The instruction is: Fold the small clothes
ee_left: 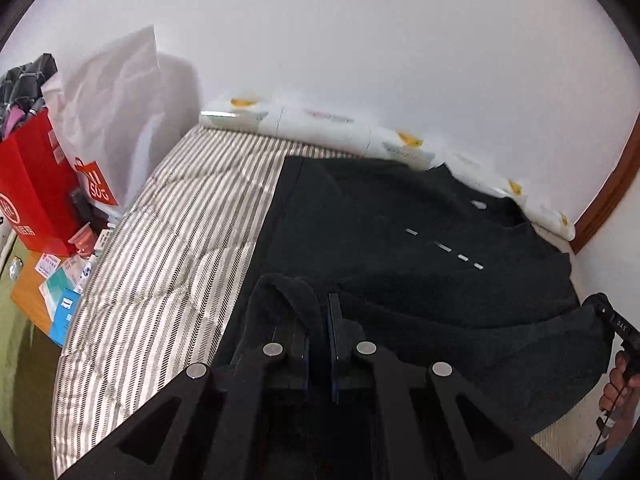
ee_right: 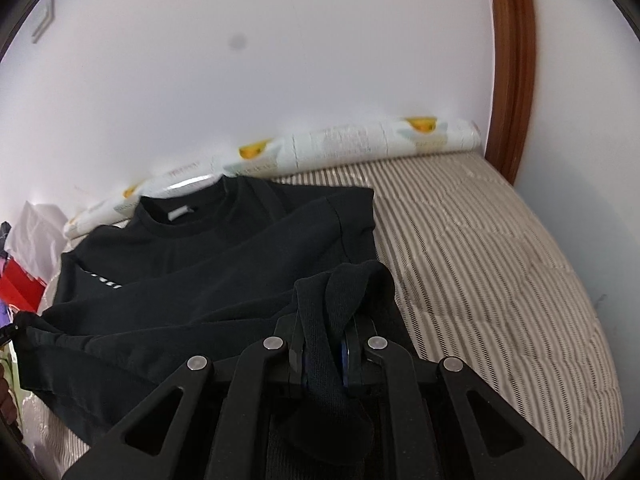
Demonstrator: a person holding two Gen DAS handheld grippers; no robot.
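Black sweatshirt [ee_right: 208, 264], partly folded, on striped bed

The shirt [ee_right: 224, 264] lies on the bed [ee_right: 500, 264], packs [ee_right: 360, 144] behind it along the wall [ee_right: 280, 60].

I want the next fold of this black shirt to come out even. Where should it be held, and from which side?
By the bottom hem, one corner in each gripper, coming in from the near edge of the bed. The black shirt lies with its collar toward the wall, and the left gripper and right gripper are already shut on hem fabric.
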